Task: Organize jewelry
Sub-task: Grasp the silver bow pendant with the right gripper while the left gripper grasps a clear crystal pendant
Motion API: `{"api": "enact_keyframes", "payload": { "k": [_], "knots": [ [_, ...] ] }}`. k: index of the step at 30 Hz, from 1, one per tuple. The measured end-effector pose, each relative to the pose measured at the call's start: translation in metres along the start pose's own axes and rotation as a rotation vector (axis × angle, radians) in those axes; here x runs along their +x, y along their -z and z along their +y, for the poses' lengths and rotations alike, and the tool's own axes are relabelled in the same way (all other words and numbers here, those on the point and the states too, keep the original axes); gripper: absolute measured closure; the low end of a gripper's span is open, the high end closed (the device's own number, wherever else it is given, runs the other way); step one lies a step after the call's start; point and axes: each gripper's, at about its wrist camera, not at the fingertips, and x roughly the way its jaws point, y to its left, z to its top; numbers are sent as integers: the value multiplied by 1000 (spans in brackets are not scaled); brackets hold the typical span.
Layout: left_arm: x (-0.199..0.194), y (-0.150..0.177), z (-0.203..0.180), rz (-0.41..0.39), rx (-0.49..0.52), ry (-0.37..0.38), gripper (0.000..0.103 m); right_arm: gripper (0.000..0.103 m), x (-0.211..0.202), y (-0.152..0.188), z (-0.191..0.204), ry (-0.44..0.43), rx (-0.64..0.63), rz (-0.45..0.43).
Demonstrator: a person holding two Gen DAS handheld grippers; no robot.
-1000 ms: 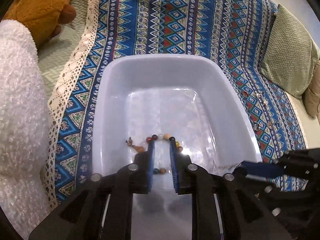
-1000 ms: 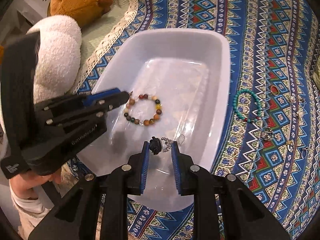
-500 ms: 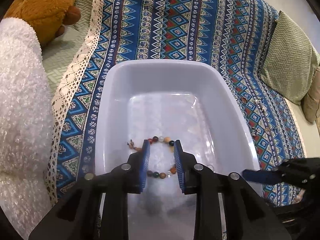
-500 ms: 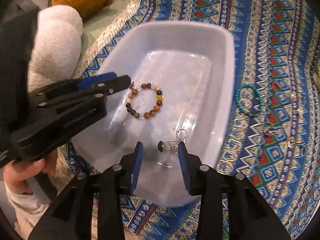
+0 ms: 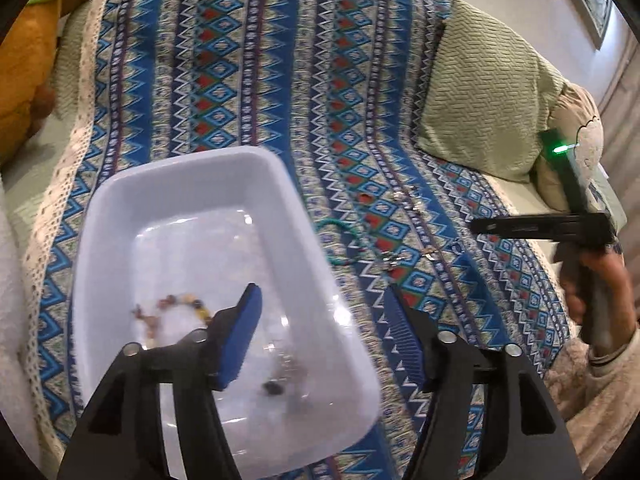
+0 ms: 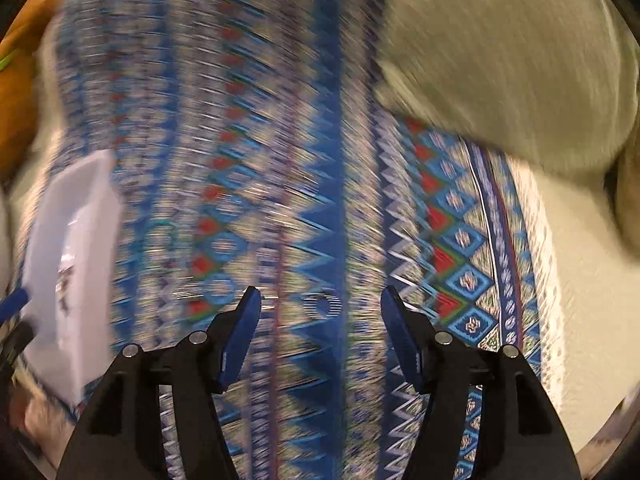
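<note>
A white plastic bin sits on a patterned blue cloth and holds a multicolour bead bracelet and a small dark-stone piece with a silver chain. My left gripper is open and empty, above the bin's right rim. A teal bead bracelet and small silver pieces lie on the cloth right of the bin. My right gripper is open and empty over the cloth; its view is motion-blurred, with the bin at far left. The right gripper also shows in the left wrist view.
A green textured cushion lies at the back right, a beige one beside it. An orange plush toy is at the far left. A white fluffy item lies left of the bin. The cloth has a lace edge.
Both grippers opened wide. The left let go of the bead bracelet and swung right. The right dropped the dark-stone piece in the bin and moved away right, fast.
</note>
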Motion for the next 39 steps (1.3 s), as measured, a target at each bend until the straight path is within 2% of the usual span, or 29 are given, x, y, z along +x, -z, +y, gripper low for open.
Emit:
{"api": "enact_keyframes", "payload": {
  "k": [2, 8, 10, 12, 13, 15, 21, 23, 26, 32, 37, 39],
  "knots": [
    [5, 2, -8, 6, 15, 8, 32, 41, 10, 0, -5, -14, 26, 19],
    [16, 5, -18, 34, 30, 4, 31, 44, 31, 5, 16, 30, -28, 50],
    [17, 6, -20, 41, 37, 4, 30, 54, 41, 8, 18, 42, -44, 75],
    [18, 6, -21, 42, 41, 1, 30, 57, 46, 10, 25, 87, -76, 66],
    [18, 6, -23, 42, 42, 1, 30, 62, 46, 10, 26, 93, -84, 61],
    [19, 6, -24, 46, 38, 5, 30, 80, 46, 10, 27, 80, -84, 54],
    [46, -5, -44, 127, 37, -13, 29, 81, 38, 5, 16, 7, -20, 43],
    [62, -12, -54, 151, 40, -57, 29, 81, 29, 4, 11, -8, -13, 27],
    [84, -22, -70, 147, 57, -145, 29, 81, 17, 2, 6, -26, -4, 2],
    [126, -30, -97, 199, 60, -153, 32, 81, -1, -5, -7, -82, 15, -29],
    [147, -26, -89, 258, 1, -155, 40, 81, -8, -5, -16, -117, 30, -36],
    [154, -23, -89, 290, -8, -130, 50, 81, -13, -6, -20, -125, 32, -39]
  ]
}}
